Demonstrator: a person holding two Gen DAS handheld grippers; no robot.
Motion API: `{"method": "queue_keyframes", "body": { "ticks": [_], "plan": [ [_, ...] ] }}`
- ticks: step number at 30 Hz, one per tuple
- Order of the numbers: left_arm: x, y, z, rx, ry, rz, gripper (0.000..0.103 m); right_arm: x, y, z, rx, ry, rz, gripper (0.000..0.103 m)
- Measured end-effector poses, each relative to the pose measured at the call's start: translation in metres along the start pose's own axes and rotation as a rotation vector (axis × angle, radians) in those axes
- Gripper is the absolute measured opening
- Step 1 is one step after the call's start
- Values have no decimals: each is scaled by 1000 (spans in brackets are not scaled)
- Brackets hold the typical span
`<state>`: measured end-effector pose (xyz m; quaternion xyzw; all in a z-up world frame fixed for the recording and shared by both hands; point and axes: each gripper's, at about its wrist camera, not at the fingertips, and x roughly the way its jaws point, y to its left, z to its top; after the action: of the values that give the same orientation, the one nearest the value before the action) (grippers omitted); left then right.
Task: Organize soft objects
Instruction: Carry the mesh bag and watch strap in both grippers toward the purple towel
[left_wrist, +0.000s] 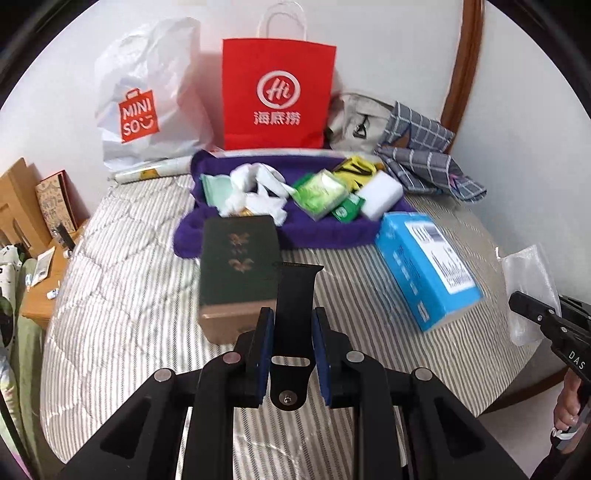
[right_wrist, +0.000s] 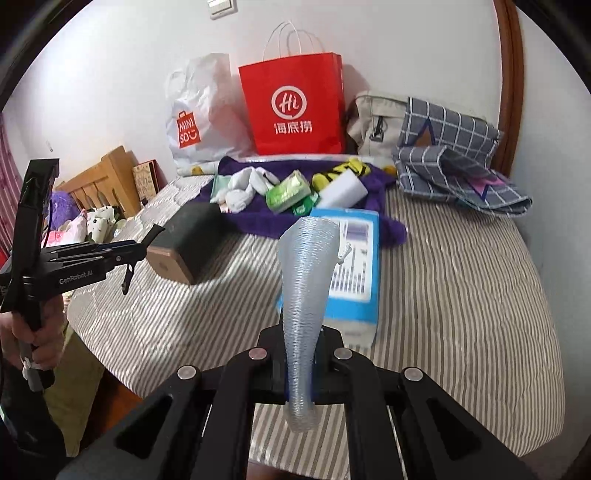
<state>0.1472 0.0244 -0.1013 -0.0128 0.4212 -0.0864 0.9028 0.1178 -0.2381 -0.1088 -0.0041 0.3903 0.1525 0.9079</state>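
Black rubbery watch strap (left_wrist: 293, 291), slotted and pinned at its near end, stands pinched between the left gripper (left_wrist: 293, 325) pads above the striped bed (left_wrist: 129, 258). Right gripper (right_wrist: 300, 354) clamps a translucent, ribbed mesh pouch (right_wrist: 306, 277), flaring upward.

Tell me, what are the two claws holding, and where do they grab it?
The left claw pinches a black watch strap near its buckle end. The right claw squeezes a clear mesh pouch near its lower end.
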Motion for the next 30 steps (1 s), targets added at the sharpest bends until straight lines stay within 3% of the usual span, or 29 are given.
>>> {"method": "queue_keyframes", "body": {
  "ticks": [14,30],
  "plan": [
    [-11,18,40,-46,-56,32,20,8,-4,53,-3,-51,-12,6],
    [11,29,85,-80,-67,38,20,26,-8,110,5,-83,-9,6]
  ]
}}
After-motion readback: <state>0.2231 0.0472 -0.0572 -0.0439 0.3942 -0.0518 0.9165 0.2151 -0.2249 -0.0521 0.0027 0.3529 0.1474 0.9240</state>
